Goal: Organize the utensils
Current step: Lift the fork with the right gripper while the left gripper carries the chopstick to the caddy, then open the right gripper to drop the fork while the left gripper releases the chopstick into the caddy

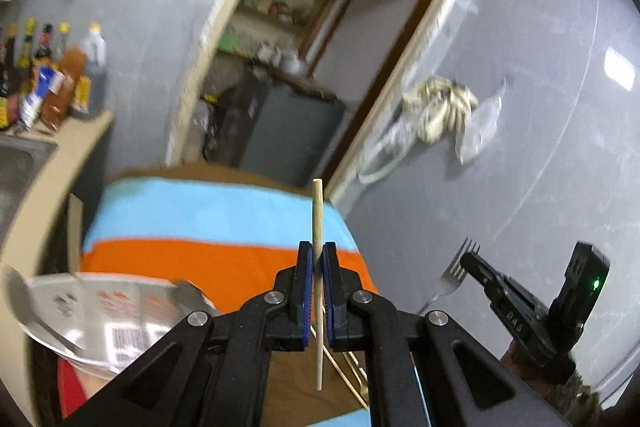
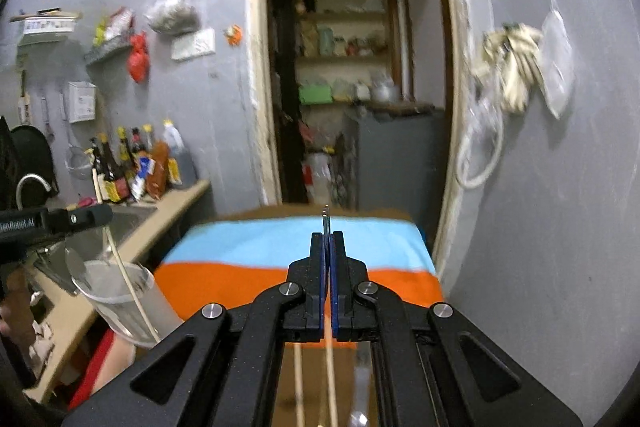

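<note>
Your table (image 1: 224, 211) with its striped cloth fills the 6 o'clock half of both views. A clear cup (image 2: 120, 303) sits at 8 o'clock in the right view. Your left gripper (image 1: 319, 267) is clamped on a chopstick (image 1: 317, 215), held mid-shaft and upright. It's light, stiff and slick (likely to pivot). Your right gripper (image 2: 328, 251) pinches a fork (image 1: 454, 273) edge-on by its thin handle, tines at 12 o'clock; I'd grip nearer the neck.
</note>
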### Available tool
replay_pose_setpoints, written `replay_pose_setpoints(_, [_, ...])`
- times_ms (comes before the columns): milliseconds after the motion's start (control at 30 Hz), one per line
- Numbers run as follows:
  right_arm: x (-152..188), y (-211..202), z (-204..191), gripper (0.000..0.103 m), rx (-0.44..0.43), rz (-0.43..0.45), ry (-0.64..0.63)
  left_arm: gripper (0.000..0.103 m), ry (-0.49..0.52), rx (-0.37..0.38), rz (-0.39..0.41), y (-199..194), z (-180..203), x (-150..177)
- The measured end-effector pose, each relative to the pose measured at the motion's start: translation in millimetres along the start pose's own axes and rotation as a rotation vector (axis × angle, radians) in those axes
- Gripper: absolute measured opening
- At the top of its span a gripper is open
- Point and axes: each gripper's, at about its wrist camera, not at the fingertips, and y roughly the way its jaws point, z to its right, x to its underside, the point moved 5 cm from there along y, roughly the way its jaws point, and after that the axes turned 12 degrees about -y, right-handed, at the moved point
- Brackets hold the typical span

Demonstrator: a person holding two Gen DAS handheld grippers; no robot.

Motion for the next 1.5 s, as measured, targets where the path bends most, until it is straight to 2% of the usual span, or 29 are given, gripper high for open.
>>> replay_pose_setpoints(167, [-49,-2,-45,0.002,-0.045,0.096,-0.044,0.005,-0.010,-0.057,0.135,-50,-25,-43])
replay_pose_setpoints(267, [-70,0,-71,0.002,-0.078,0.137,-0.061,0.005,0.021,-0.143,0.231,-82,-46,-66])
replay_pose_setpoints(500, [-101,15,-144,0.002,-0.134,0.189,-0.134,0.005,0.024,-0.279,0.330,-121,-92,-90])
replay_pose_setpoints(700, [-95,31,-193,0.002,-0.156,0.159,-0.233,0.005,0.010,-0.315,0.327,-118,-118,-89])
replay_pose_setpoints(967, [-73,49,-218,0.002,-0.165,0.080,-0.313,0.005,-0.009,-0.338,0.259,-92,-141,-71])
replay_pose_setpoints(1267, [-50,67,-216,0.002,-0.185,-0.006,-0.292,0.005,-0.013,-0.360,0.190,-68,-152,-52])
replay_pose_setpoints(1500, [-34,71,-209,0.004,-0.247,-0.068,-0.185,0.005,-0.007,-0.359,0.160,-66,-154,-43])
